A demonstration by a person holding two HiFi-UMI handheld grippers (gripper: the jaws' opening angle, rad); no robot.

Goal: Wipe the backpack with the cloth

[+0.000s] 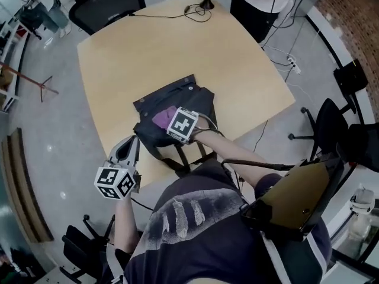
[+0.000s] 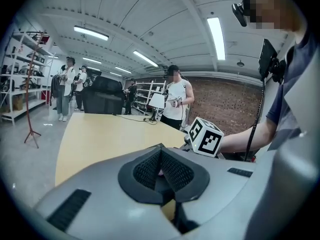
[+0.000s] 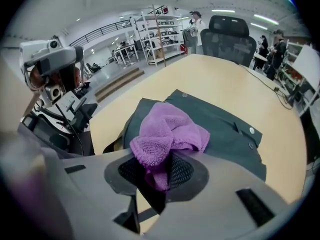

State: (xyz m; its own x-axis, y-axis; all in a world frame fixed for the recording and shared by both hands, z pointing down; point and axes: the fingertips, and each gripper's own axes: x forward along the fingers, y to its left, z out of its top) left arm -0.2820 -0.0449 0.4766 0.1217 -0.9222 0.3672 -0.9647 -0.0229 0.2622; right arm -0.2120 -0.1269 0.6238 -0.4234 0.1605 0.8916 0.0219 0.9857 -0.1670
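A dark backpack [image 1: 177,108] lies flat near the front edge of the wooden table [image 1: 136,52]. In the right gripper view the backpack [image 3: 225,129] spreads out ahead of the jaws. My right gripper [image 3: 161,170] is shut on a purple cloth [image 3: 167,134], which rests bunched on the backpack's near part. In the head view the cloth [image 1: 164,118] shows just beyond the right gripper [image 1: 173,125]. My left gripper [image 1: 131,145] hangs at the table's front edge, left of the backpack, jaws closed on nothing. In the left gripper view, the left gripper [image 2: 161,173] is shut and empty.
A lamp base [image 1: 206,5] and cable [image 1: 172,13] sit at the table's far edge. An office chair [image 1: 106,5] stands behind the table, another chair [image 1: 331,123] to the right. A person [image 2: 176,100] stands beyond the table, others near shelves [image 2: 15,84].
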